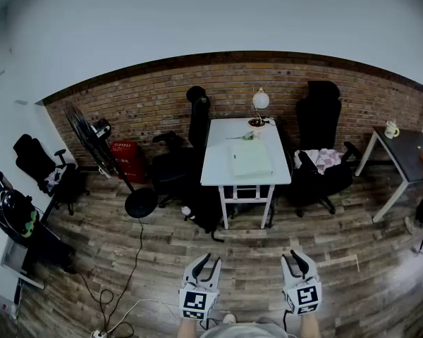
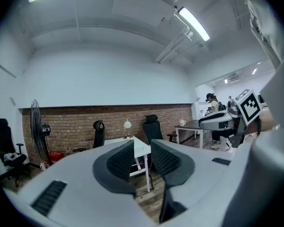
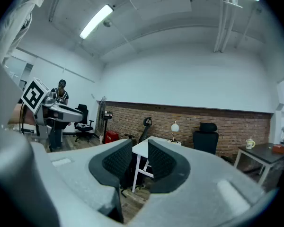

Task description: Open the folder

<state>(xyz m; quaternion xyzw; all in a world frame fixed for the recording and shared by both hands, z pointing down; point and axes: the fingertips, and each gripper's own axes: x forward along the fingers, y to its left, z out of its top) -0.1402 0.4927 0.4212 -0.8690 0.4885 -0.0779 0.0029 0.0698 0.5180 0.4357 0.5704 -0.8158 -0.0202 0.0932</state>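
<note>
folder (image 1: 252, 159) inside white table (image 1: 218, 162) edges, wood floor (image 1: 248, 258) in front

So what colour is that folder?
The folder is pale green, on the white table; best in the head view.

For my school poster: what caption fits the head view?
Left gripper and right gripper, jaws apart, face a white table bearing a pale folder across the floor.

Left gripper (image 1: 209, 261) and right gripper (image 1: 294, 259) side by side, near level — fingers (image 2: 119, 161) apart, empty.
</note>
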